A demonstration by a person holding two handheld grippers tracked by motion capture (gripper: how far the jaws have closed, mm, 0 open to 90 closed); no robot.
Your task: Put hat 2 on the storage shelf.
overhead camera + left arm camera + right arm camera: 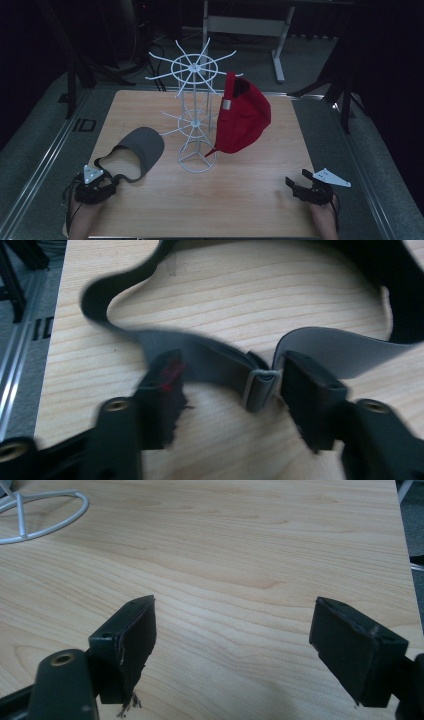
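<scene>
Straddling the grey visor's (pixel 141 150) soft woven strap (pixel 210 362) near its buckle, my left gripper (pixel 227 385) has jaws part-open — pads not pressing. The visor lies left of the white wire rack (pixel 196 115); my right gripper (pixel 232 645) gapes over smooth wood grain.

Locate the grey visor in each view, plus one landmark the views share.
High view: grey visor lies left of centre on the table, its strap looping back to the left tongs.
Left gripper view: the visor's strap and buckle run between the two tongs jaws, across the middle.
Right gripper view: not in it.
Shared landmark: the wooden tabletop; the white rack's base ring shows top left in the right gripper view.
</scene>
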